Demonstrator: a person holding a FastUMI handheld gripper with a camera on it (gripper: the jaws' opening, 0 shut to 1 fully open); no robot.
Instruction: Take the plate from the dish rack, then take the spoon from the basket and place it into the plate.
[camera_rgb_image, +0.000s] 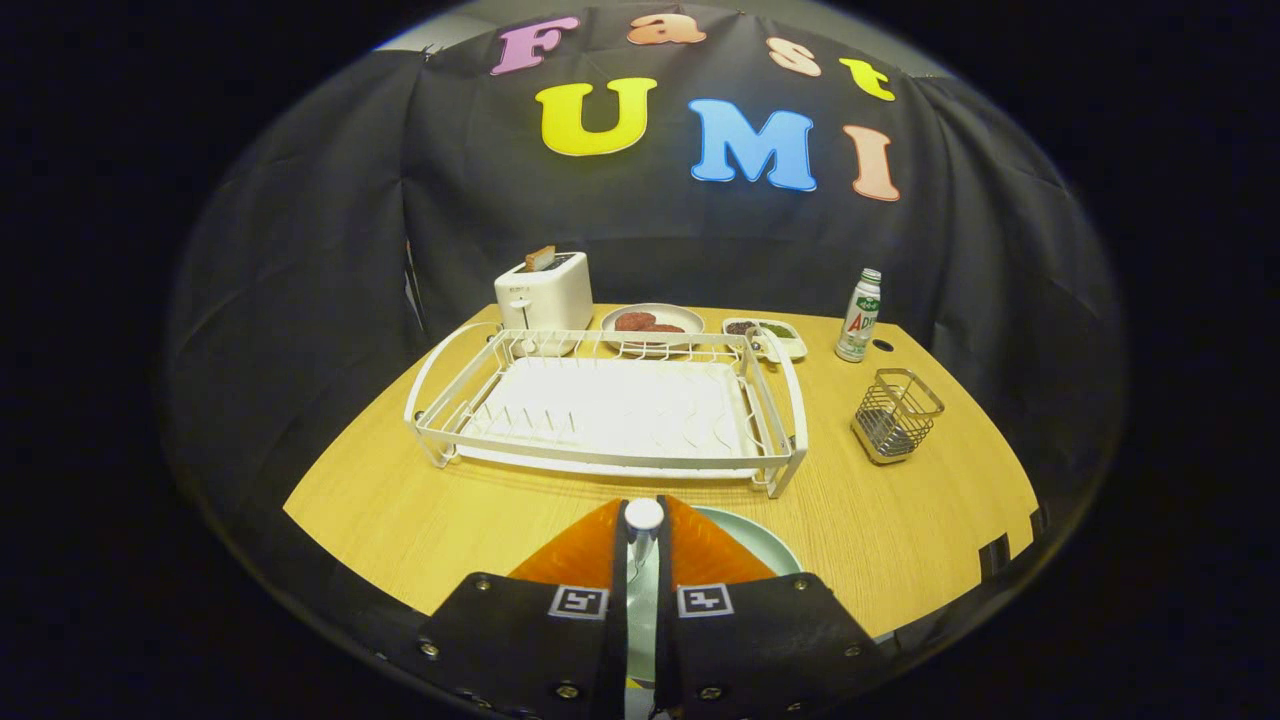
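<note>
Little legible here. On the small white plastic bottle with a green and red label (858, 318), standing at the far side of the wooden table: coloured print, not taken down. On the front of the white 2-slot toaster (545, 292): a tiny dark mark, too small to tell. On the gripper (643, 512): 2 square black-and-white coded markers, 1 at the left finger's base (578, 601) and 1 at the right's (704, 600), blocky patterns rather than letters or digits. Between those markers, fingers drawn close, pressing from both sides on the silver metal spoon (643, 522).
</note>
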